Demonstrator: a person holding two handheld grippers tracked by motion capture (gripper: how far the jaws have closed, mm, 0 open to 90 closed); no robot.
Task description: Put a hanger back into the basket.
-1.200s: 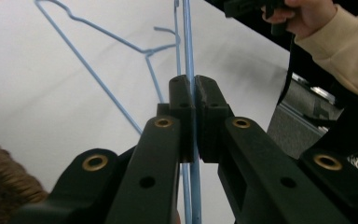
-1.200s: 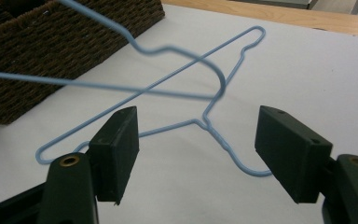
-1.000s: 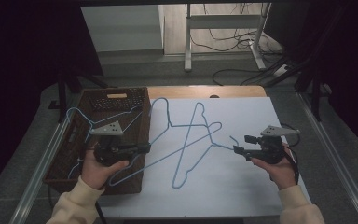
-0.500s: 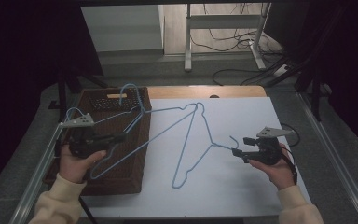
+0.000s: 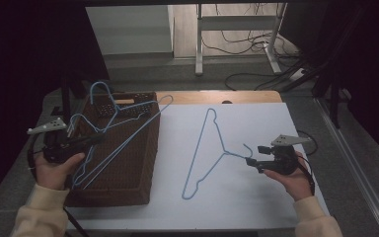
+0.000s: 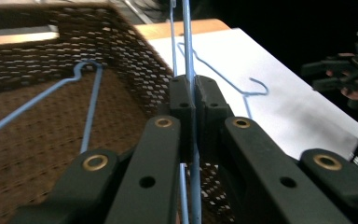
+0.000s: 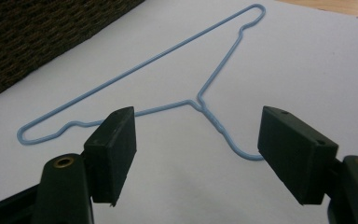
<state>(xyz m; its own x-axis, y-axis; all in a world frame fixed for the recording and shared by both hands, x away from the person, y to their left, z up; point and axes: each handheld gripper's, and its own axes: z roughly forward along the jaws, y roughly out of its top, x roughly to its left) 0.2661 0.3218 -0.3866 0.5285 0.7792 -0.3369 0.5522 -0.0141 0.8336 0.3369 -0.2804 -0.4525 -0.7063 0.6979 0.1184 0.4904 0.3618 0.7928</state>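
Start from the dark brown woven wicker basket (image 5: 128,163) at the left end of the white counter (image 5: 256,197): every place here is given from it. Your left hand-held gripper (image 5: 96,139) hangs over its left rim, jaws clamped tight on the wire of a light blue wire hanger (image 5: 128,132) that slants across the basket's open top. To seat it well, I judge you should lower that hanger flat so its hook clears the far wall and it does not snag the second blue wire hanger (image 5: 100,96) already at the basket's far-left corner. Well to the right of the basket, a third light blue wire hanger (image 5: 202,148) lies flat on the counter, and your right hand-held gripper (image 5: 249,161) waits at its hook (image 7: 242,153), jaws spread and holding nothing.

The left gripper view shows the wire (image 6: 189,70) pinched between the pads; the high view leaves that contact unclear. The right gripper view shows the hook beside one pad, not gripped
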